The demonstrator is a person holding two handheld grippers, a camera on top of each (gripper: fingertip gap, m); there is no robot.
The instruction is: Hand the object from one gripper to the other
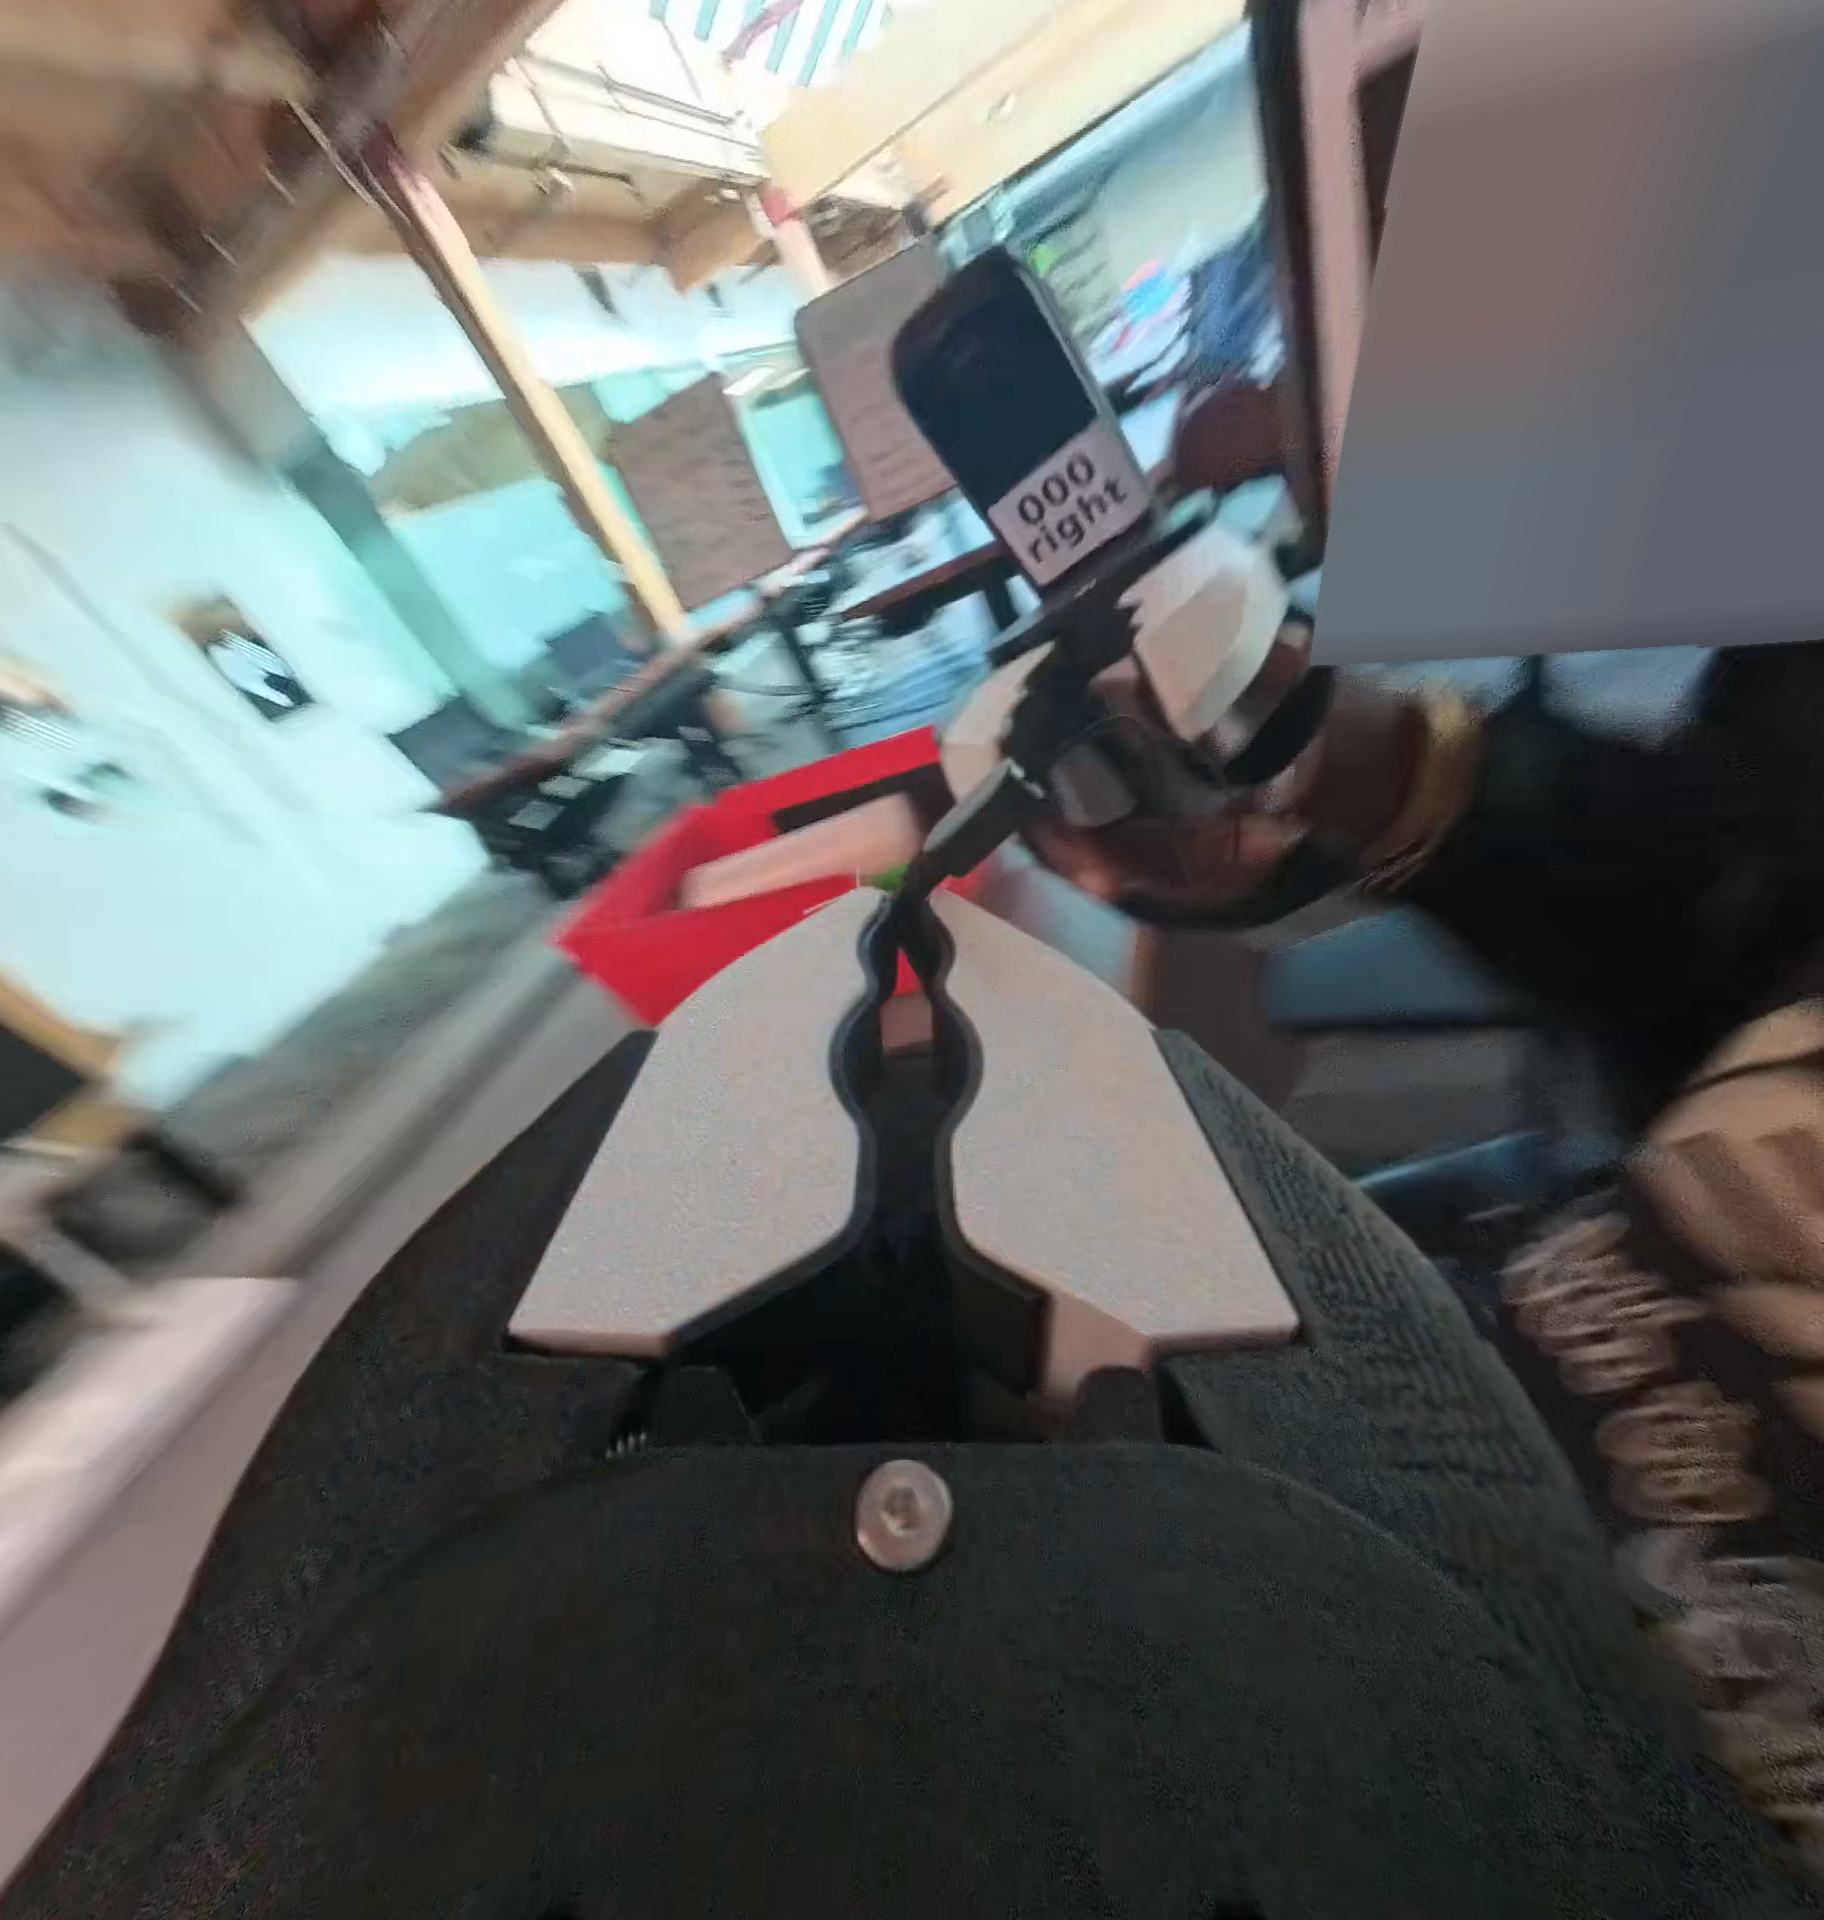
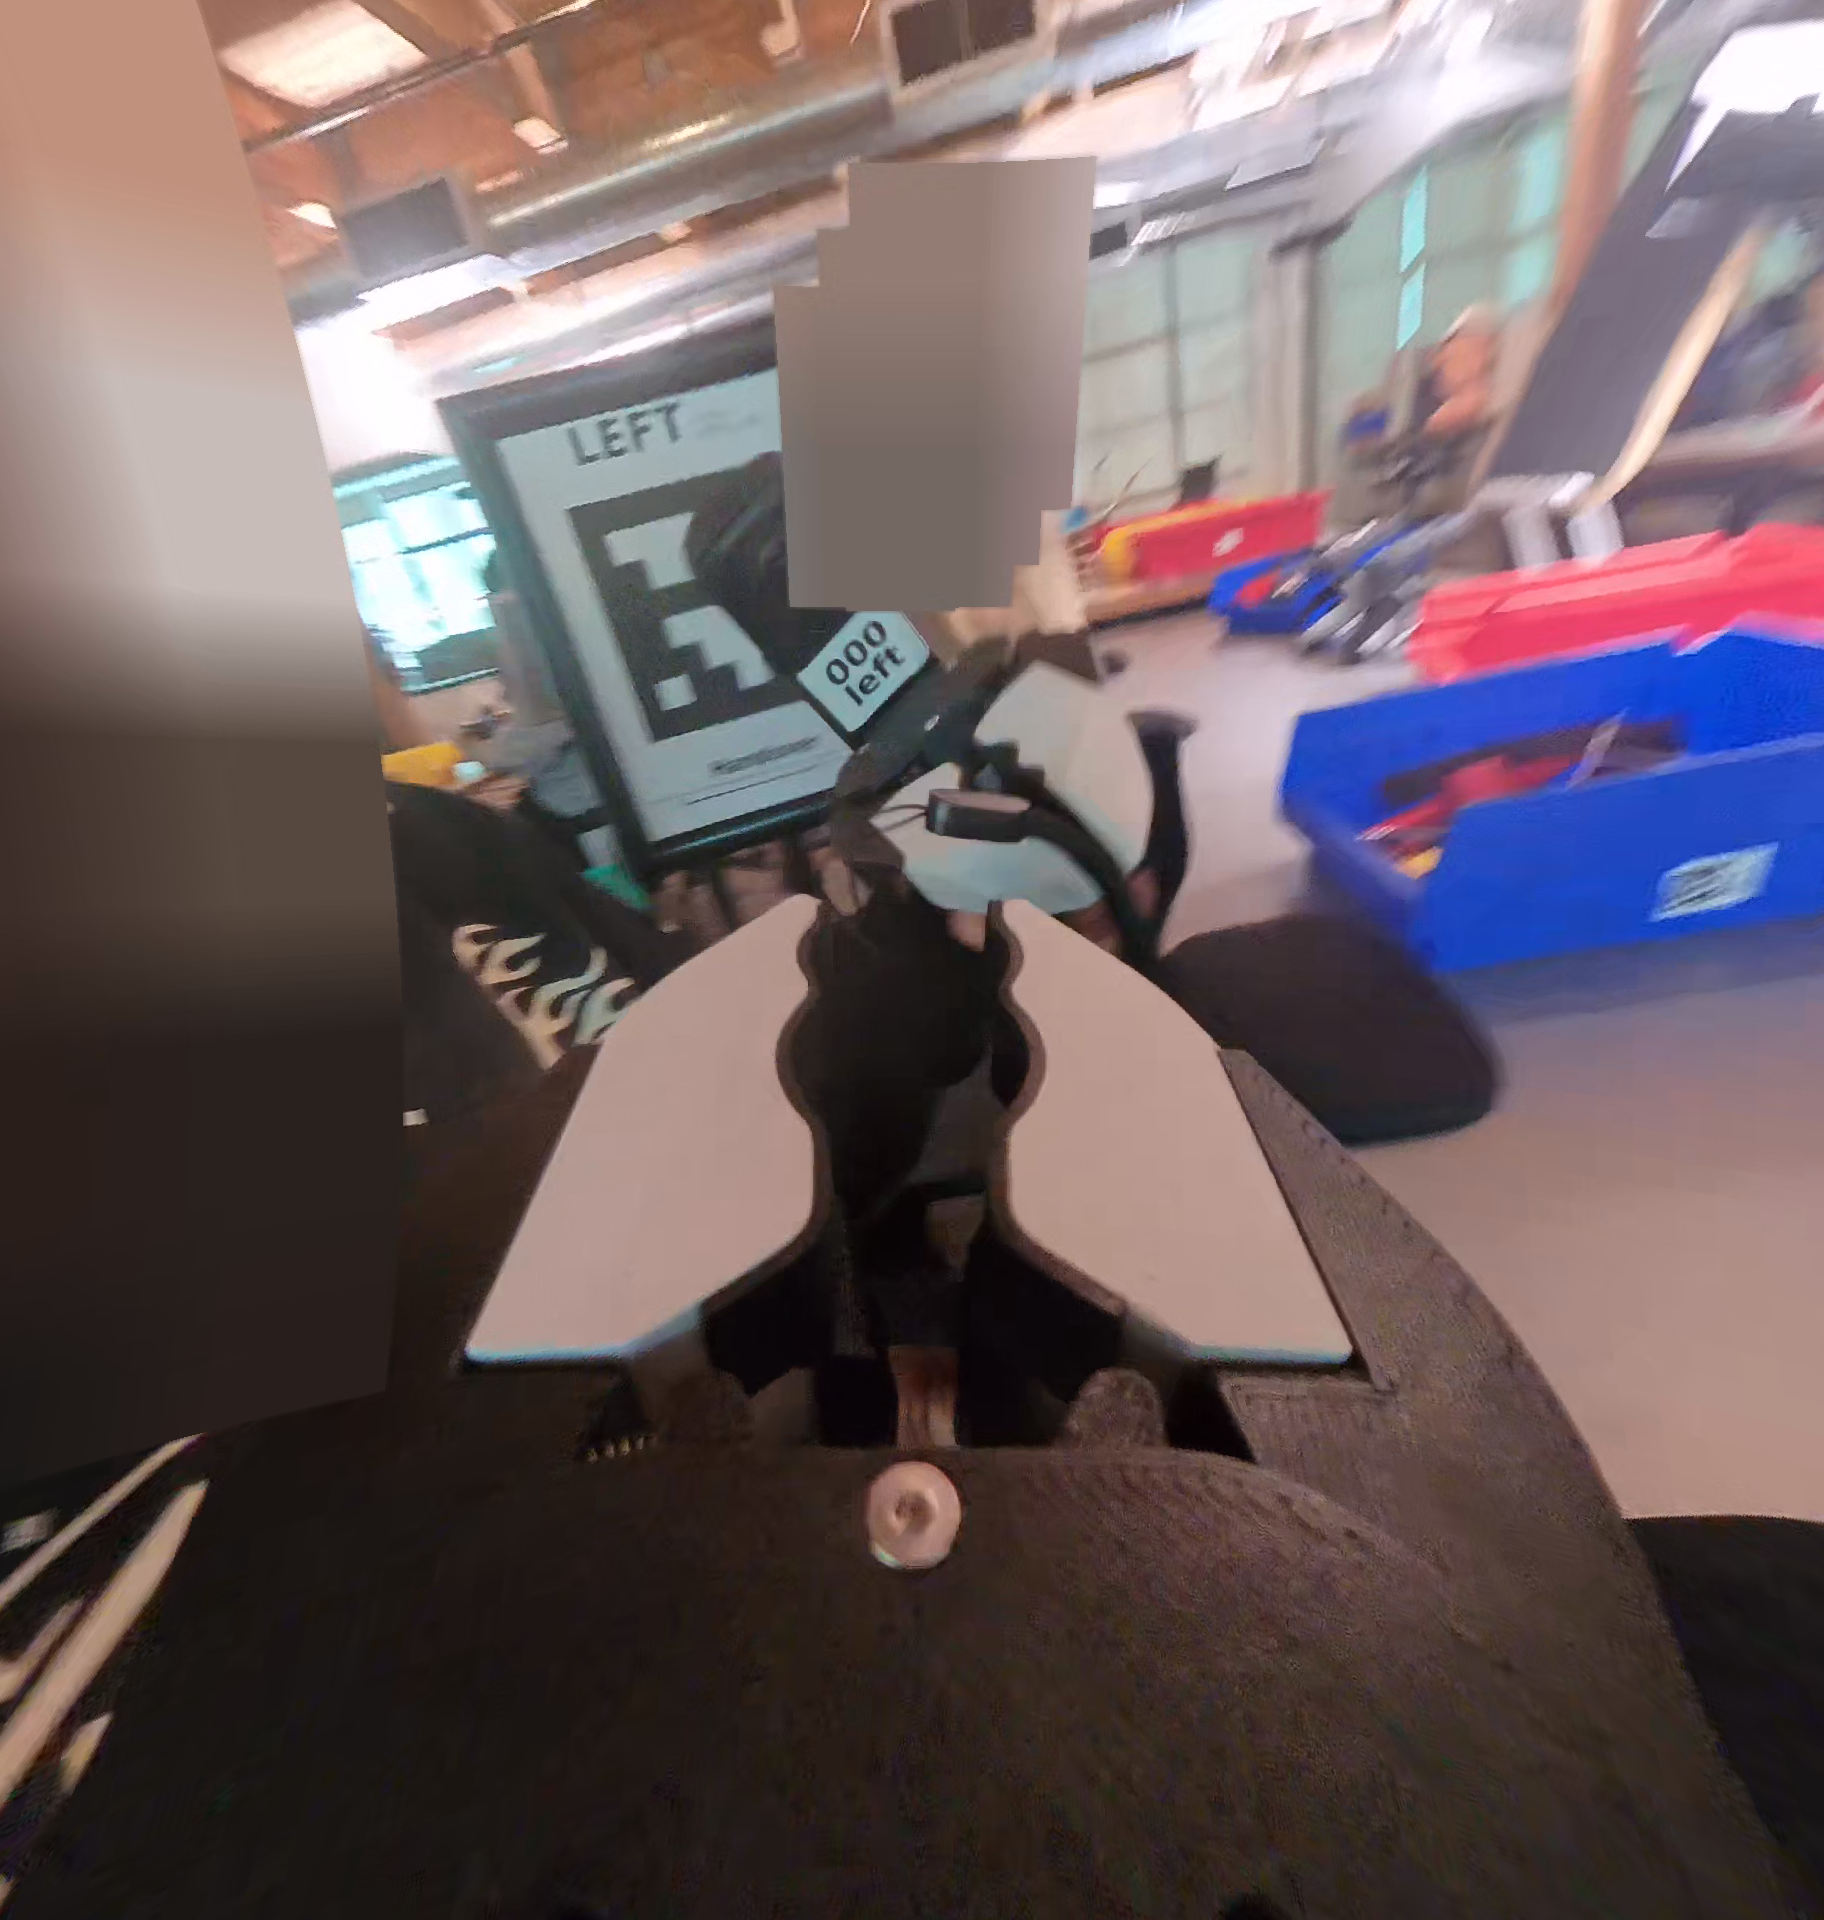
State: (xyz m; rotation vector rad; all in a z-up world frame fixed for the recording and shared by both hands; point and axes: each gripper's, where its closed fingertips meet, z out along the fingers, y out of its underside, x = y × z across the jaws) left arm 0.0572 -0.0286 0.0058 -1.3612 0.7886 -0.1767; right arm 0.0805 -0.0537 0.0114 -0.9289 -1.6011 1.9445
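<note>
1. The one relation I care about: the thin dark object (image 1: 906, 951) sits right at the tips of my left gripper (image 1: 903, 912); its long axis runs up and to the right, out of the tips and toward the right gripper (image 1: 1074, 717), which faces me from just beyond; the left is the nearer one, since it is touching the object.
2. In the left wrist view the left fingers (image 1: 762, 1122) are almost pressed together, leaving only a narrow wavy slot; they appear to pinch the object at the very tip; motion blur keeps me from saying what the object is.
3. In the right wrist view the right gripper (image 2: 913, 935) has its fingers (image 2: 679, 1143) spread partway; I see nothing clamped between them; the gap shows only a dark-gloved hand (image 2: 908, 987) behind.
4. The left gripper (image 2: 991, 821) shows farther off in that view, above and slightly right of the right fingertips; I cannot make out the object here.
5. My judgement: the handover is not yet made; the right fingers need to line up across the object's free upper end before closing.
6. Background: a red bin (image 1: 659, 935) behind the left tips; a blue bin (image 2: 1510, 883) on the floor to the right.
</note>
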